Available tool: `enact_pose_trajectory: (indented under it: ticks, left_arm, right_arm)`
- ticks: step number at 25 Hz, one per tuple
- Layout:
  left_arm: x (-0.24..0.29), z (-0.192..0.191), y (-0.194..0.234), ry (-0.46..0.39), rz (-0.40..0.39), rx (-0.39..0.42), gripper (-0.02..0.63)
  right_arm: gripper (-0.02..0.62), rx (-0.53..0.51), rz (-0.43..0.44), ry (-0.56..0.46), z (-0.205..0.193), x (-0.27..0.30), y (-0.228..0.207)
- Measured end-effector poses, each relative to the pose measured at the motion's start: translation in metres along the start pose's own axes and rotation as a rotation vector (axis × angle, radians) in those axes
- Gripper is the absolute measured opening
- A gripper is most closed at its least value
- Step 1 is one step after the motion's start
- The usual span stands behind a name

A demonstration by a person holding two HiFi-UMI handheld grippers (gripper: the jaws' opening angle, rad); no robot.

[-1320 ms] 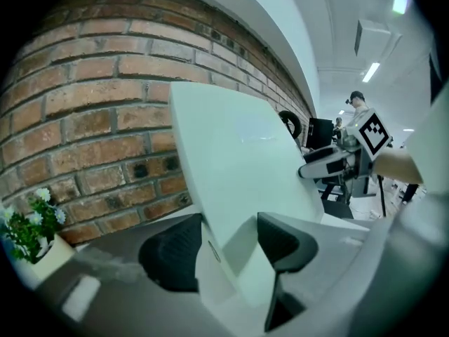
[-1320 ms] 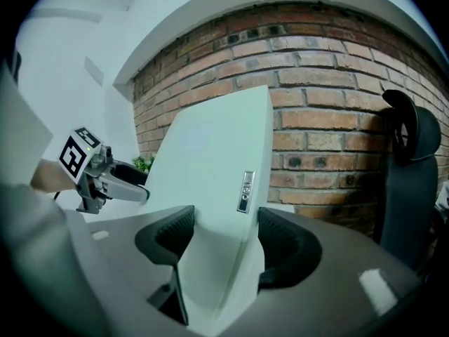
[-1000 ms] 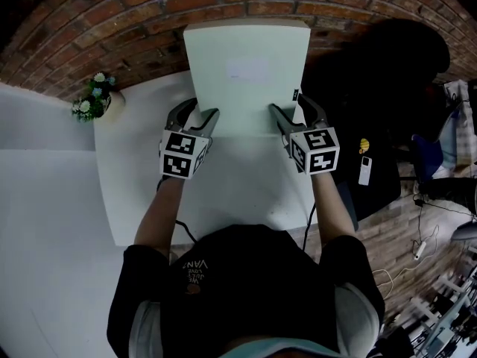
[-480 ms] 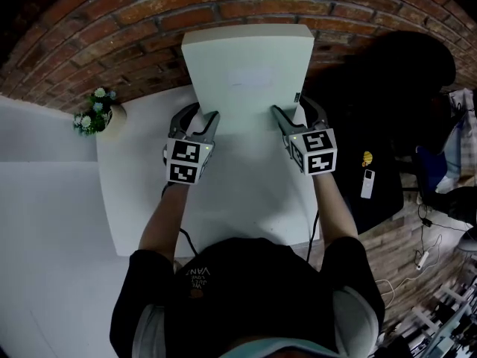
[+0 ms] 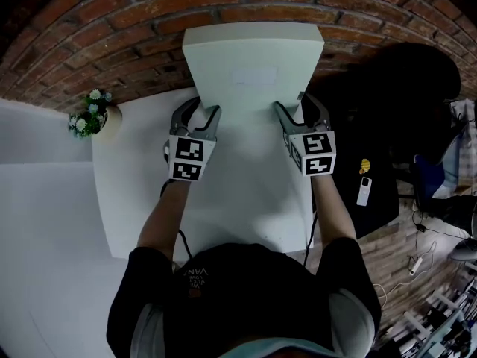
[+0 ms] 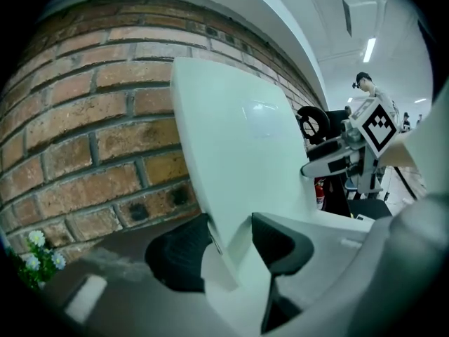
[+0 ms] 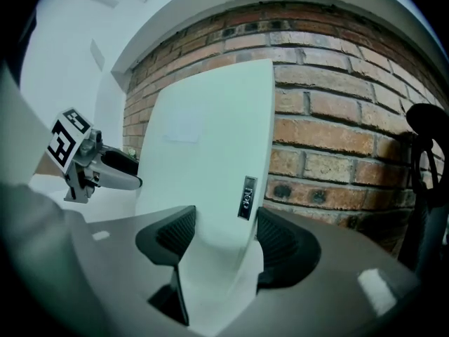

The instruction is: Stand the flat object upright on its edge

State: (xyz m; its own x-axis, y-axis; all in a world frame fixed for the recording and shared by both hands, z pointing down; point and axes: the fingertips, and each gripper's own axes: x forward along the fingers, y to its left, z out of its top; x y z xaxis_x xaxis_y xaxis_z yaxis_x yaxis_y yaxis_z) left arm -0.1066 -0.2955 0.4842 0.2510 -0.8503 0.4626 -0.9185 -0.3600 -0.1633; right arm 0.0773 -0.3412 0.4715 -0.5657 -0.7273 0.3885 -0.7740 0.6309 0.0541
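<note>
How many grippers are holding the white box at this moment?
2. The left gripper grips the white box's lower left edge, its jaws having just closed further on it; the right gripper grips the lower right edge. None seems hidden.

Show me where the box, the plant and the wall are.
box (image 5: 253, 73), head view, middle of its wide face.
plant (image 5: 88, 116), head view, on its flowers.
wall (image 5: 112, 21), head view, bricks left of the box.
</note>
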Motion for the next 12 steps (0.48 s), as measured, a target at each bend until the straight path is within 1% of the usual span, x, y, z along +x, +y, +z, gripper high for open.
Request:
enact_pose_trajectory:
  ticks: [6, 12]
  left_arm:
    - [0.014, 0.007, 0.005, -0.022, 0.012, -0.003, 0.189]
    - [0.028, 0.009, 0.008, -0.023, 0.015, -0.007, 0.187]
  right_arm:
    - [0.276, -0.025, -0.029, -0.011, 0.004, 0.013, -0.012]
    - [0.275, -0.034, -0.045, -0.008, 0.004, 0.023, -0.022]
